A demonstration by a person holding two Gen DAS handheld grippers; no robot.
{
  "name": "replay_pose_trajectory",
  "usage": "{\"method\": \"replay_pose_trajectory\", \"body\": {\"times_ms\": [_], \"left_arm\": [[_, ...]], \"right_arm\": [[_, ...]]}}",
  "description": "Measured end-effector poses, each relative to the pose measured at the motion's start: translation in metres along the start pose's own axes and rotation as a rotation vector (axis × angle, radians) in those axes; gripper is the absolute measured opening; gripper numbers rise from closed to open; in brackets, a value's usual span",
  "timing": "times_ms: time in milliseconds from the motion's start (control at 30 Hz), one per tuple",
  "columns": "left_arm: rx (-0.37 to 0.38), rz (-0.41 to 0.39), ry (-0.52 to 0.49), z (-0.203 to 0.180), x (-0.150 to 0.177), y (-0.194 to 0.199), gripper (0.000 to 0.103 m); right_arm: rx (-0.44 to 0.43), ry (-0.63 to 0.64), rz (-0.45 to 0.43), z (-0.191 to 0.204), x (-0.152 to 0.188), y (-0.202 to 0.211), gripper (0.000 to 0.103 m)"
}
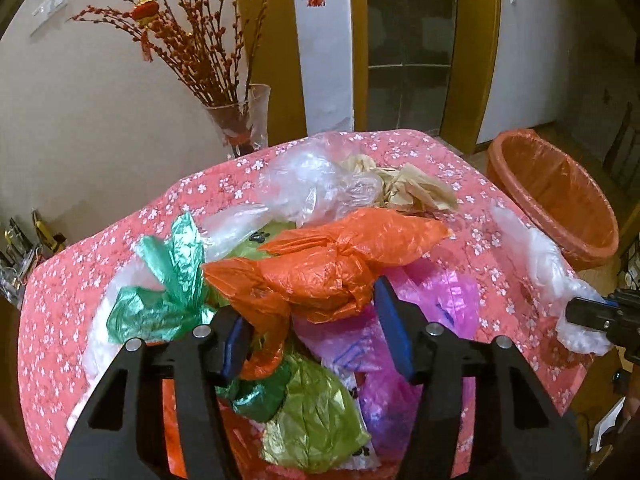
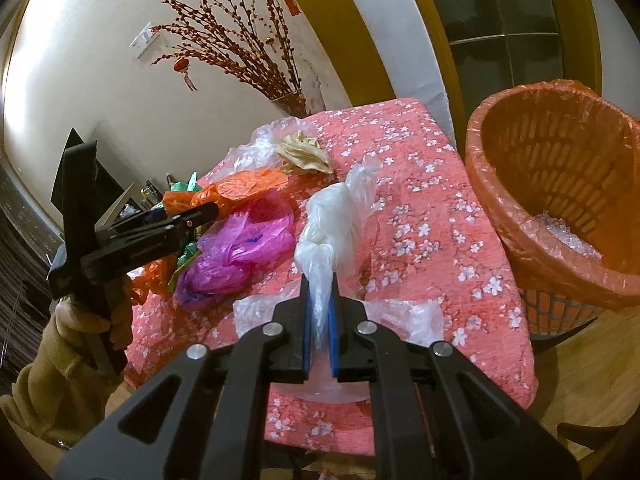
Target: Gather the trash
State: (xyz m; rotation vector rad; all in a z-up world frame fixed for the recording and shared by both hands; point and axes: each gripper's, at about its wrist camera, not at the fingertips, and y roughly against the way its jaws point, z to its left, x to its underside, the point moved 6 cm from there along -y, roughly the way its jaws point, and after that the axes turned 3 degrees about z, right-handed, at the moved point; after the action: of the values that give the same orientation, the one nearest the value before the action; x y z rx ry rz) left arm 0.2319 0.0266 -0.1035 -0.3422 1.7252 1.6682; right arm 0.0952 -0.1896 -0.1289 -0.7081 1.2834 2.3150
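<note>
A heap of crumpled plastic bags lies on a table with a pink flowered cloth. My left gripper is open with its jaws on either side of an orange bag, touching the heap. Green, magenta and yellow-green bags lie around it. My right gripper is shut on a knotted white bag and holds it just above the cloth. The white bag also shows in the left wrist view. An orange-lined bin stands to the right of the table.
Clear plastic and crumpled beige paper lie at the table's far side. A glass vase of red branches stands behind the table on the left. A flat clear plastic sheet lies under my right gripper. Wooden floor lies beside the bin.
</note>
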Motion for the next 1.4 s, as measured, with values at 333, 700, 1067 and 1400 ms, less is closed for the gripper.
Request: {"method": "replay_pose_trajectory", "body": {"times_ms": [333,700,1067,1400], "left_arm": [[0.138,0.063,-0.004,-0.020,0.000,-0.023,0.013],[0.145,-0.015,0.019,-0.017,-0.002,0.002,0.004],[0.188,-0.162,0.006,-0.037,-0.016,0.060,0.003],[0.243,-0.259,-0.044,-0.070,-0.030,0.095,0.003]], "right_arm": [[0.006,-0.010,0.006,-0.005,0.002,0.000,0.008],[0.003,-0.004,0.000,0.000,-0.001,0.002,0.008],[0.029,0.002,-0.074,-0.005,-0.014,0.027,0.008],[0.099,-0.012,-0.159,-0.026,-0.030,0.058,0.008]]}}
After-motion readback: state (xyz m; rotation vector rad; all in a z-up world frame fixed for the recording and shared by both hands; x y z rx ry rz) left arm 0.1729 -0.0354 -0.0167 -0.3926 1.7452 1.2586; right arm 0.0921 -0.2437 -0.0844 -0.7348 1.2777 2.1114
